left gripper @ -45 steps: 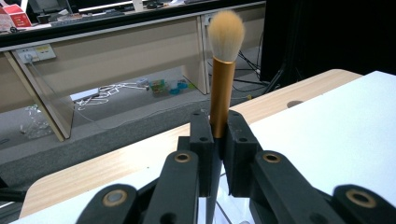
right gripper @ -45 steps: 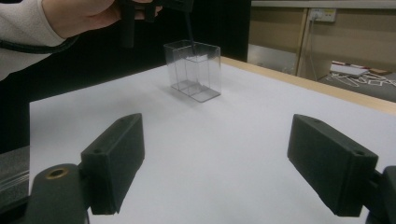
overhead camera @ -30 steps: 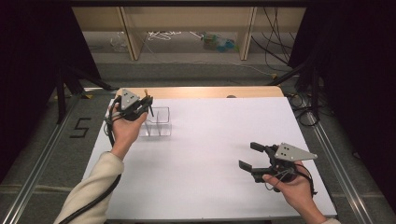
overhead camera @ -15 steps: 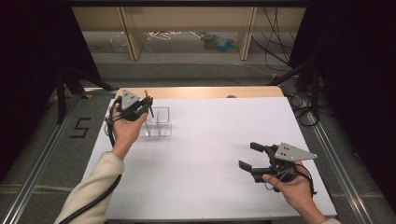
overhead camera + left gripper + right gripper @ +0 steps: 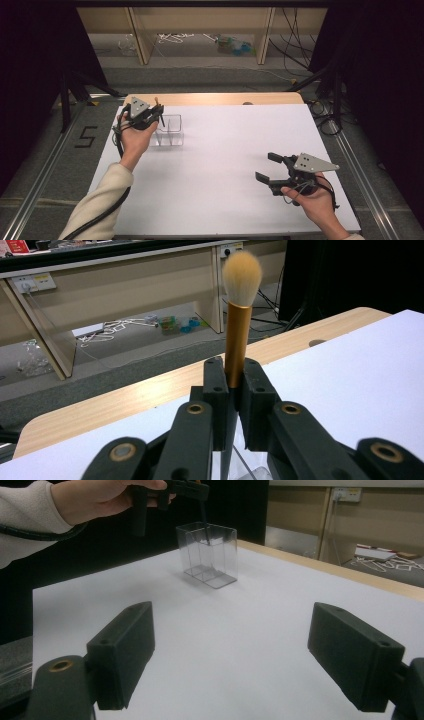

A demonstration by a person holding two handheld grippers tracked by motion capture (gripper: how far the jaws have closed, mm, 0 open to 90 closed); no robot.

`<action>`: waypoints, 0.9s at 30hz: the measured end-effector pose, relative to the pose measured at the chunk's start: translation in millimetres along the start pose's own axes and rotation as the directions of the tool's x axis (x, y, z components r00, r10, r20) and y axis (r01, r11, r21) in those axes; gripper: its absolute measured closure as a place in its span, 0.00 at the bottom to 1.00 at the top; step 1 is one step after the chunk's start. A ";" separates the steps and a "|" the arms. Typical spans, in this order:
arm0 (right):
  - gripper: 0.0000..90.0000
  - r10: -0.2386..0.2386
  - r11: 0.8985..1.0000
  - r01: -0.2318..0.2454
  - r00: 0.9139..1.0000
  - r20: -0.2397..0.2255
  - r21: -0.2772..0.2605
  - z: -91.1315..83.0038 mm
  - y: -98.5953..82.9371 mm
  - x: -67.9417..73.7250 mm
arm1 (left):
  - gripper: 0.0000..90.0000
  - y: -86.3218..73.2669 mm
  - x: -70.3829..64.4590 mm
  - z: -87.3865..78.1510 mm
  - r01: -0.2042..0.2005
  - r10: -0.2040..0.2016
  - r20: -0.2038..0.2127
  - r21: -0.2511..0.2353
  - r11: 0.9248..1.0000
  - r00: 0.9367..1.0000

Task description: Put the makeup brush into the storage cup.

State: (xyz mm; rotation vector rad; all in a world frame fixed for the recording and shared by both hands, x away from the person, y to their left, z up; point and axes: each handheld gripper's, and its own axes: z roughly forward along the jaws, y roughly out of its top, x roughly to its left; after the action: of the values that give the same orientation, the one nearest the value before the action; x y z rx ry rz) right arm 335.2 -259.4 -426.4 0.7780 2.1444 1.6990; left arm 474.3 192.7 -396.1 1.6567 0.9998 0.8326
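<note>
A makeup brush with a gold stem and pale tan bristles stands upright in my left gripper, which is shut on its stem. In the high view the left gripper hovers over the left end of a clear compartmented box at the table's back left. The brush's dark handle hangs down into the top of the clear box. My right gripper is held open at the front right, with nothing between its jaws.
White sheet covers the table; a wooden strip runs along its far edge. Beyond it lie a grey floor, wooden shelving legs and loose cables. Metal rails flank the table left and right.
</note>
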 end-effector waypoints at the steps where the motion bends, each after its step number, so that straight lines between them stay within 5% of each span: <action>1: 0.22 0.000 1.000 0.000 1.000 0.000 0.000 0.0 0.0 -0.1 | 0.92 -0.2 0.0 0.1 0.000 0.000 0.000 0.001 1.000 1.000; 12: 0.22 -0.030 1.000 0.030 1.000 0.006 0.009 -1.0 0.8 -1.6 | 0.92 -2.7 -1.2 1.7 0.007 -0.007 0.002 0.010 1.000 1.000; 16: 0.22 0.000 1.000 0.000 1.000 0.000 0.007 -0.5 0.2 0.1 | 0.92 -3.4 -0.6 2.0 -0.004 0.004 0.002 0.013 1.000 1.000; 20: 0.22 -0.027 1.000 0.027 1.000 0.006 -0.001 -0.4 0.6 -1.5 | 0.92 -4.6 -1.6 2.8 0.009 -0.009 0.002 0.016 1.000 1.000; 22: 0.22 -0.003 0.999 0.004 1.000 -0.006 0.032 -2.1 1.0 -0.3 | 0.92 -4.9 -1.4 3.0 0.007 -0.007 0.001 0.017 1.000 1.000; 24: 0.22 -0.026 1.000 0.027 1.000 0.008 -0.016 0.6 0.1 -1.4 | 0.92 -5.4 -0.8 3.1 0.001 -0.001 0.000 0.018 1.000 1.000; 27: 0.22 -0.025 1.000 0.025 1.000 0.005 -0.010 0.2 0.4 -1.5 | 0.92 -6.1 -1.2 3.3 0.013 -0.013 -0.002 0.020 1.000 1.000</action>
State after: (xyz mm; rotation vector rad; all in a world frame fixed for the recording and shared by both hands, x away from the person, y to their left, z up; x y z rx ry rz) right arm 336.6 -260.1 -426.2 0.7486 2.1324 1.6926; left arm 475.3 191.3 -403.0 1.6651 1.0223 0.8177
